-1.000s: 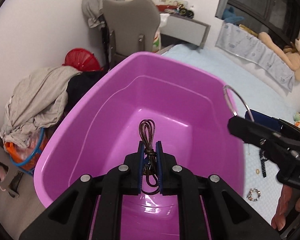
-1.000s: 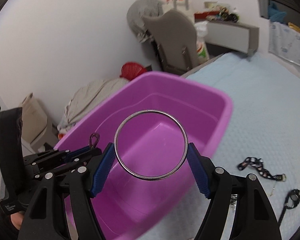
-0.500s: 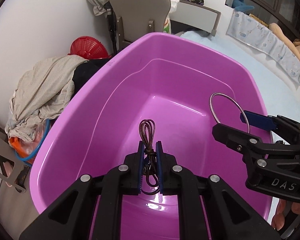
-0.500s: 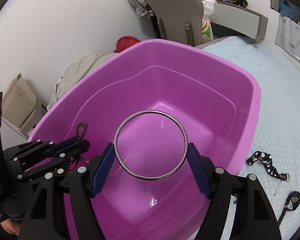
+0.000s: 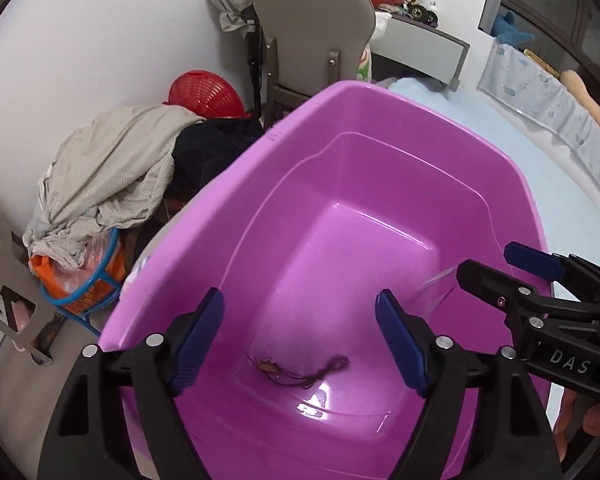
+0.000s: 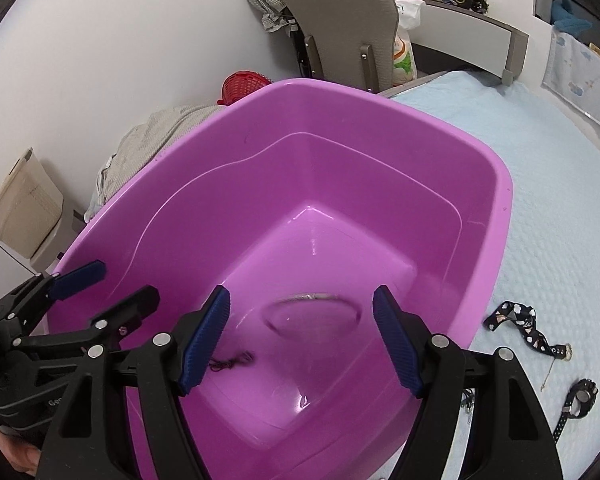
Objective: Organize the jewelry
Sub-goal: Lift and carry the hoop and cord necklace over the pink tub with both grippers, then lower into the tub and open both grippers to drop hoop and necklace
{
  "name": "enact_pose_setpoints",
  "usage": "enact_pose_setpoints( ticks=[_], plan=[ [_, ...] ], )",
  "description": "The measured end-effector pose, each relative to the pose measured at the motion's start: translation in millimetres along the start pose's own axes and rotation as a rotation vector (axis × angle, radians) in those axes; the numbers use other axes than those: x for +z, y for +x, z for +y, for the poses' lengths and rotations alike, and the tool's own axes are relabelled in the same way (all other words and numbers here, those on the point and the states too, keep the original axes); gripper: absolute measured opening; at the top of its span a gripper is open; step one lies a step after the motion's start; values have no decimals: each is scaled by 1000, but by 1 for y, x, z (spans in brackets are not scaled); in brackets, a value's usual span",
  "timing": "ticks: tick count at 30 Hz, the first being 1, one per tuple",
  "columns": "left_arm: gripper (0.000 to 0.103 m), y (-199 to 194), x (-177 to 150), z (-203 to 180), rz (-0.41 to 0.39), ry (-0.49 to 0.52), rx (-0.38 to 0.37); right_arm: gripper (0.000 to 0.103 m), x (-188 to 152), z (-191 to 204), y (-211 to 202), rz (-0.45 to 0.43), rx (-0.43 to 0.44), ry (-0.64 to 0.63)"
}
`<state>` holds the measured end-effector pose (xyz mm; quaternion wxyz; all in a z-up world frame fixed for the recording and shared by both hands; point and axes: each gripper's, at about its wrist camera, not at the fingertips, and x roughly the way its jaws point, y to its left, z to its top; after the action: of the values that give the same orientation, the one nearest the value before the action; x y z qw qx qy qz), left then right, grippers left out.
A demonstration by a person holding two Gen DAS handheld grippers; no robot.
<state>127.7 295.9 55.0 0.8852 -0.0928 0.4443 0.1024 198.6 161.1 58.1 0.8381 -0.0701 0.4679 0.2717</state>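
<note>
Brown cord necklace lay loose and tangled on the floor of the purple tub, near the front wall, thin strands bunched with a small knot at one end; it showed in the right wrist view as a dark squiggle. Metal bangle was a blurred thin ring low inside the tub, free of both pads; whether it touched the floor could not be told. Left gripper had its jaws just opened wide above the cord, blue pads well apart, nothing between them. Right gripper stood spread about as wide, nothing pinched, the bangle's smear just beyond its fingertips. Both tools pointed down into the tub, side by side. On the pale blue bedspread outside the tub lay a dark patterned strap and a black watch-like band.
</note>
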Motion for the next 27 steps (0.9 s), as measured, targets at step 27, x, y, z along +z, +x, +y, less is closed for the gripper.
enact_pose_setpoints(
  ticks=[27],
  plan=[
    [77, -12, -9, -4, -17, 18, 34, 71, -7, 0, -7, -11, -12, 0]
  ],
)
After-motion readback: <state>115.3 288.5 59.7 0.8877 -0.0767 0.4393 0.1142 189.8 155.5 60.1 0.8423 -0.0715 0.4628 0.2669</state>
